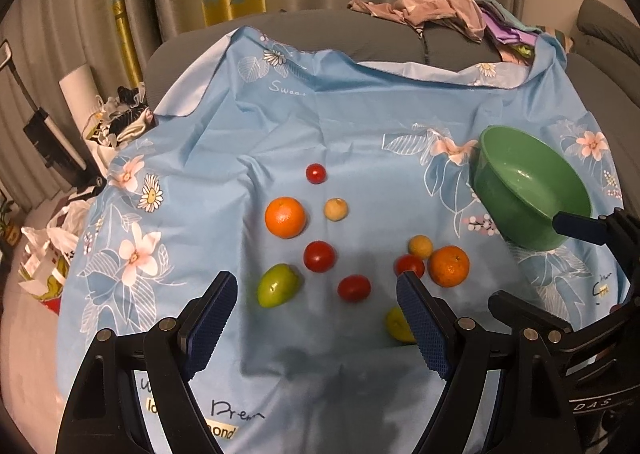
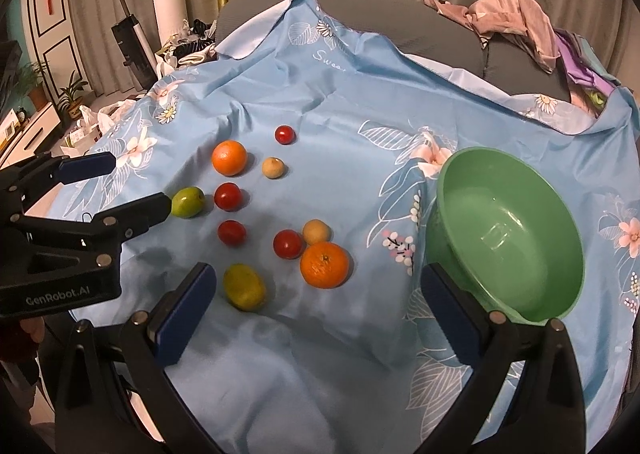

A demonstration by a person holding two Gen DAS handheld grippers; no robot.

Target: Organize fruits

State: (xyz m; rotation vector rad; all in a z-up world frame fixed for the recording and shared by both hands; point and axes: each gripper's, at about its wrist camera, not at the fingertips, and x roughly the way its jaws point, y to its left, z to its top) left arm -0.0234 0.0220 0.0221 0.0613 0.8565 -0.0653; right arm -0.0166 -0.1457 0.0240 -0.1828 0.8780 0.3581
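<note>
Several fruits lie on a blue floral cloth point(image 1: 344, 133): two oranges point(image 1: 285, 217) point(image 1: 449, 266), several red tomatoes point(image 1: 319, 256), two pale round fruits point(image 1: 335, 209), a green fruit point(image 1: 277, 285) and a yellow-green one point(image 2: 244, 286). An empty green bowl point(image 2: 508, 234) stands at the right, tilted. My left gripper point(image 1: 316, 318) is open and empty, above the near fruits; it also shows in the right wrist view point(image 2: 128, 185) beside the green fruit point(image 2: 188, 201). My right gripper point(image 2: 316, 310) is open and empty, near the bowl and the near orange point(image 2: 324, 265).
The cloth covers a grey sofa point(image 1: 320, 29). A heap of clothes point(image 1: 440, 5) lies on the sofa back at the right. Bags and clutter point(image 1: 48, 254) sit on the floor at the left, with a vacuum cleaner point(image 2: 128, 33) by the curtains.
</note>
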